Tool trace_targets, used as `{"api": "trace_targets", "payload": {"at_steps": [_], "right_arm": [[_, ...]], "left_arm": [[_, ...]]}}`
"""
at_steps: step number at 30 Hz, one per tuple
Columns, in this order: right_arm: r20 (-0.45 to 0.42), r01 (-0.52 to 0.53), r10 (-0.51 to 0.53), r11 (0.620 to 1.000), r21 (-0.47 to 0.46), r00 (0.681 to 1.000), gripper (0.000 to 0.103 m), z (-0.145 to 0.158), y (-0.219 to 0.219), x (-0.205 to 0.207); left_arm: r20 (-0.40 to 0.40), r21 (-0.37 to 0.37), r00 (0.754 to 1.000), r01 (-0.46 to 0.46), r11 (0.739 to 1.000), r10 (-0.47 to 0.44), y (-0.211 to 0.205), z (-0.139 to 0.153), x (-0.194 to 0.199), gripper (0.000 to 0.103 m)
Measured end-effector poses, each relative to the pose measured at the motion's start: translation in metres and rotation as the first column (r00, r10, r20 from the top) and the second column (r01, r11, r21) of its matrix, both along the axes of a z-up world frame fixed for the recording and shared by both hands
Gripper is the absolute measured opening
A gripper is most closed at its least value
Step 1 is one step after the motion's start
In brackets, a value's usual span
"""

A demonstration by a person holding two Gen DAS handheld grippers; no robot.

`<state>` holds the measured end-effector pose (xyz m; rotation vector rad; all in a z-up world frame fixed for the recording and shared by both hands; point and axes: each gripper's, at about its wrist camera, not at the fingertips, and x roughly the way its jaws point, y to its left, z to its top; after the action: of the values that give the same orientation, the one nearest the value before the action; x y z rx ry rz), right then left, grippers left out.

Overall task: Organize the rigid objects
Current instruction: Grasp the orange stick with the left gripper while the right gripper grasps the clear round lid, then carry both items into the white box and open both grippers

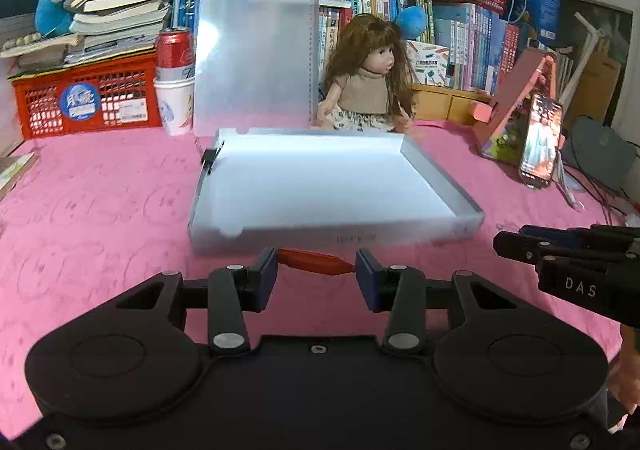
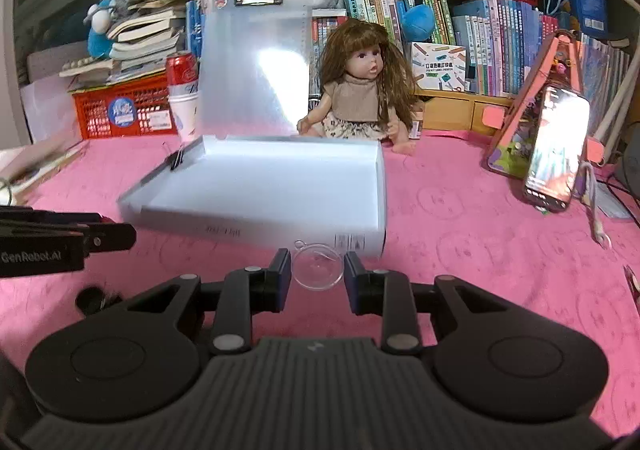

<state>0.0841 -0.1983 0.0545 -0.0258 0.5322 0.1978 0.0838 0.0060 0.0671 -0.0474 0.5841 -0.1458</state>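
My left gripper (image 1: 316,264) is shut on a red-orange spindle-shaped piece (image 1: 316,262), held crosswise between its blue pads just in front of the open translucent box (image 1: 332,238). The box lies on the pink tablecloth with its lid (image 1: 252,58) standing upright behind it; nothing shows inside. My right gripper (image 2: 317,268) is shut on a small clear round disc (image 2: 318,270) with a tiny loop on top, close to the box's (image 2: 256,226) near right corner. Each gripper shows at the edge of the other's view: the right gripper (image 1: 560,254), the left gripper (image 2: 68,240).
A black binder clip (image 1: 210,158) sits on the box's left wall. Behind it stand a doll (image 1: 368,78), a red can in a paper cup (image 1: 174,82), a red crate (image 1: 86,98), books and plush toys. A phone (image 1: 540,142) leans on a pink stand at the right. A dark small object (image 2: 94,300) lies at lower left.
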Motion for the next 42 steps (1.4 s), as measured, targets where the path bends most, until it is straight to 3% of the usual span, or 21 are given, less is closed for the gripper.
{"api": "trace_targets", "payload": {"at_steps": [11, 23, 33, 42], "right_arm": [[-0.061, 0.0, 0.004, 0.998, 0.058, 0.998, 0.034, 0.012, 0.003, 0.082], [-0.187, 0.03, -0.009, 0.993, 0.115, 0.982, 0.034, 0.0, 0.007, 0.172], [-0.257, 0.026, -0.001, 0.995, 0.094, 0.966, 0.034, -0.011, 0.016, 0.217], [-0.295, 0.014, 0.005, 0.998, 0.063, 0.956, 0.034, -0.022, 0.031, 0.236]], "left_arm": [[-0.085, -0.021, 0.996, -0.042, 0.999, 0.04, 0.001, 0.006, 0.102, 0.041], [-0.212, -0.039, 0.97, -0.126, 0.991, 0.115, 0.01, -0.018, 0.197, 0.041], [-0.28, -0.01, 0.951, -0.141, 0.99, 0.133, 0.003, -0.039, 0.23, 0.041], [-0.281, 0.031, 0.949, -0.142, 0.989, 0.145, -0.003, -0.047, 0.246, 0.041]]}}
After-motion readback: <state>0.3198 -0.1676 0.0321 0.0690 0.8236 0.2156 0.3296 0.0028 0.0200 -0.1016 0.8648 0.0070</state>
